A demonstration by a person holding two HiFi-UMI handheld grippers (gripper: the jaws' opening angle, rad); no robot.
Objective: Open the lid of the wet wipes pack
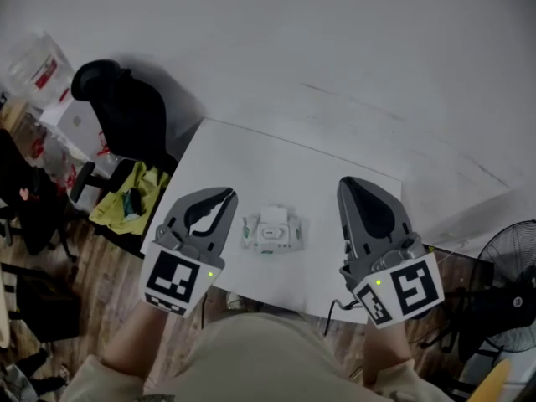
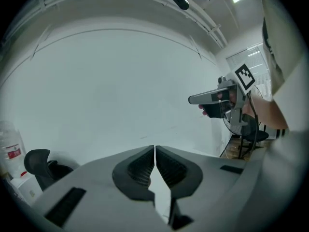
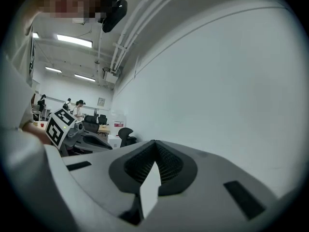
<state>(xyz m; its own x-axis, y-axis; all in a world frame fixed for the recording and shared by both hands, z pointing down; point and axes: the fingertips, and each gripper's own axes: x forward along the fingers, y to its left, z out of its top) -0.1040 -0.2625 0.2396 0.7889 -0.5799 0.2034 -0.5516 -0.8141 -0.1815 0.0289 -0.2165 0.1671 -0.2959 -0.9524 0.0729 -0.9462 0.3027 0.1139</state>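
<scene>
Pack is my ref point. Wet wipes pack (image 1: 270,231) lies flat on the white counter (image 1: 251,157), near the counter's front edge and roughly mid-width. Its long axis runs left-right in head view, i.e. across the line between my two tools.

Left hand-held gripper (image 1: 224,194) is just left of the pack and the right hand-held gripper (image 1: 345,184) is right of it, w/ a wider strip of bare counter between. So the left looks nearer in head view, though I judge both sit above the pack, not at its level. Both are clenched w/ nothing in them: in each gripper view the ribbed pads meet at the tip.

Key relation: neither gripper view shows the pack at all. Both look out at the wall (image 2: 120,91), so the pack is below and between the noses. Next move prob needs both tipped down and inward toward it.

Lid (image 1: 273,218) is the white plastic piece on the pack's top face. Too small from here to say whether it's flipped up or down.
</scene>
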